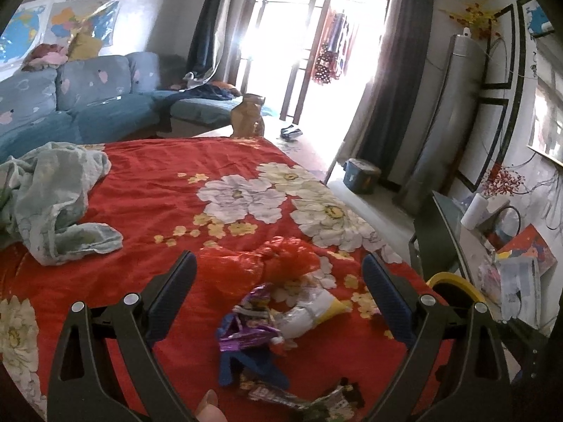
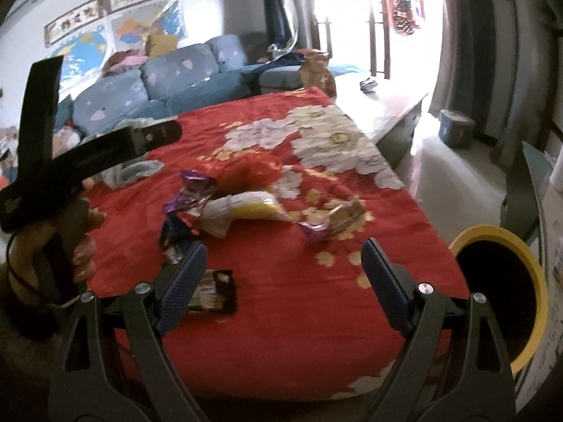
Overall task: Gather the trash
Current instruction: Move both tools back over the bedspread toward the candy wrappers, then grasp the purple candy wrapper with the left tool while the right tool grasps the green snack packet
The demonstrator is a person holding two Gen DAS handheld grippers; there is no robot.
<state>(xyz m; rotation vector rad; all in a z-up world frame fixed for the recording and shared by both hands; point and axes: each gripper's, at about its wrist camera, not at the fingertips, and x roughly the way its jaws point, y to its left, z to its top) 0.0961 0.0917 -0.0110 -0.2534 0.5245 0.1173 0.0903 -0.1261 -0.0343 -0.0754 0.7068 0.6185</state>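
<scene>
Trash lies on a red flowered cloth: a purple foil wrapper, a white and yellow wrapper, a red plastic bag and a dark packet. My left gripper is open just above the purple wrapper. In the right wrist view the purple wrapper, the white and yellow wrapper, a small gold wrapper and the dark packet show. My right gripper is open and empty near the front edge. The yellow-rimmed bin stands at the right.
A pale green cloth lies at the cloth's left. A brown paper bag stands at the far end. A blue sofa is behind. A cluttered side table and a chair are at the right. My left hand and gripper show at left.
</scene>
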